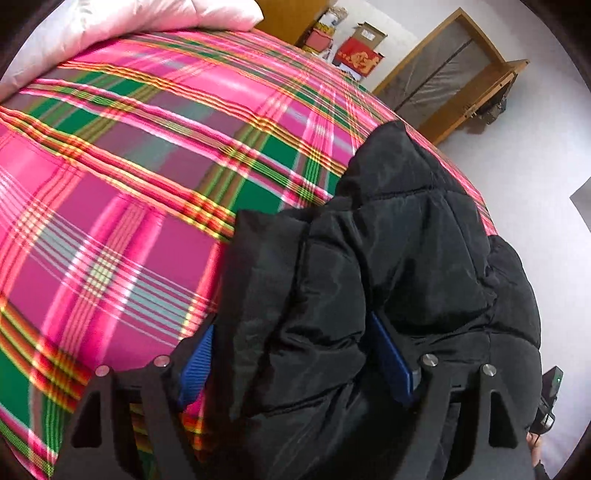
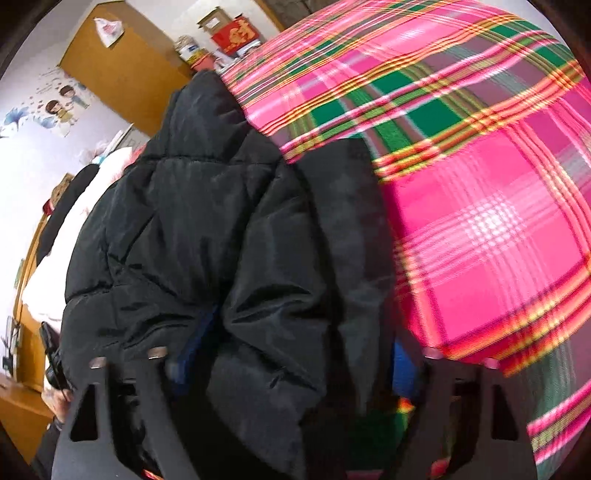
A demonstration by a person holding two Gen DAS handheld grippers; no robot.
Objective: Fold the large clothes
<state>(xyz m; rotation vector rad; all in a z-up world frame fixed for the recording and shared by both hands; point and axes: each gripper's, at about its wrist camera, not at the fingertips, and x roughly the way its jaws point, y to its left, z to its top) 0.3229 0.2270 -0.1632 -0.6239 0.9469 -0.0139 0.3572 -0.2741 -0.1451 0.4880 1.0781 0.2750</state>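
Note:
A black puffer jacket (image 1: 388,240) lies bunched along the right edge of a bed covered in a pink and green plaid sheet (image 1: 129,184). My left gripper (image 1: 295,358) is open and wide, its blue pads (image 1: 199,362) either side of a thick fold of the jacket. In the right wrist view the same jacket (image 2: 207,221) lies on the left part of the plaid sheet (image 2: 480,221). My right gripper (image 2: 297,360) straddles the jacket's near bulk. One blue pad (image 2: 192,350) is sunk in a fold, the other is at the jacket's edge, and the jaws are open.
A pale pink pillow (image 1: 129,22) lies at the head of the bed. Past the bed stand a red box (image 1: 358,55) and a wooden frame (image 1: 443,74) against the wall. A wooden door (image 2: 122,62), wall stickers (image 2: 59,107) and pale bedding (image 2: 74,229) are on the jacket's other side.

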